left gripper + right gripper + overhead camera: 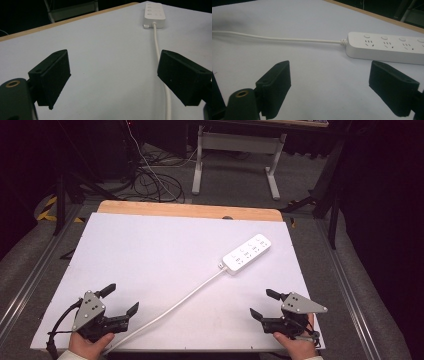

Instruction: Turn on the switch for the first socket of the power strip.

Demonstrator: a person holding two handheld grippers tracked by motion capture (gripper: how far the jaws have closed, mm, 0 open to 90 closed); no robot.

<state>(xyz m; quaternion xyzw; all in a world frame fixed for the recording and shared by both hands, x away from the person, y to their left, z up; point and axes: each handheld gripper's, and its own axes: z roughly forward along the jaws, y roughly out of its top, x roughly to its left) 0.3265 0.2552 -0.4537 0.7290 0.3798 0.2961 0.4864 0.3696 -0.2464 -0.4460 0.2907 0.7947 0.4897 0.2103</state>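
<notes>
White board covers the tabletop (150, 265), its wooden far edge showing, with grey floor, a desk frame and loose cables beyond. Right of centre a white power strip (247, 253) lies at a slant, its cord (175, 307) running to the near edge close beside the left gripper (121, 301). The right gripper (262, 303) rests near the right corner. Both sets of fingers (51, 75) gape wide, holding nothing. A sound approach, I judge: pinch the strip across its narrow sides, clear of switches. No brand or writing is legible.
</notes>
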